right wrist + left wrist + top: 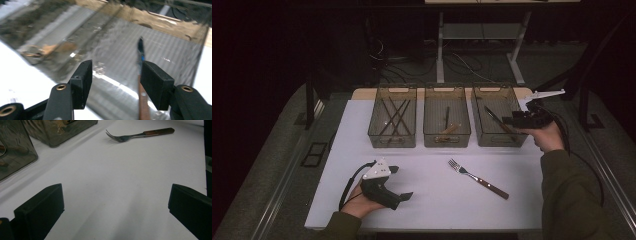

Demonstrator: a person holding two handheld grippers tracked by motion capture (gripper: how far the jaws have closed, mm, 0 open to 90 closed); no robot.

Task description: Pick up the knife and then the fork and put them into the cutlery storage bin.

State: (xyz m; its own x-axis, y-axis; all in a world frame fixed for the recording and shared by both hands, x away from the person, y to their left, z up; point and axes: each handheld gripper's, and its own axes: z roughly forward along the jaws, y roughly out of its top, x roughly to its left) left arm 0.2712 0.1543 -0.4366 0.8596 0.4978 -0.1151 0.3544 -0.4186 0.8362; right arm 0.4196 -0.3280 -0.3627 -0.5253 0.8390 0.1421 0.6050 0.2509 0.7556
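Right hand-held gripper (512, 120) over right bin (497, 139), jaws parted, knife (140, 53) released inside. Left hand-held gripper (404, 183) spread, idle on worktop (432, 192). Next, probably: fetching fork (477, 178) by its handle.

The high view is dimly lit, with the white table (432, 200) as the one bright area and the surrounding floor lost in near black. In the left gripper view a soft shadow is cast across the table toward the bottom, and the fork (140, 135) is rendered fairly sharp. The right gripper view is smeared by motion blur, with glare streaked over the clear bin (160, 47).
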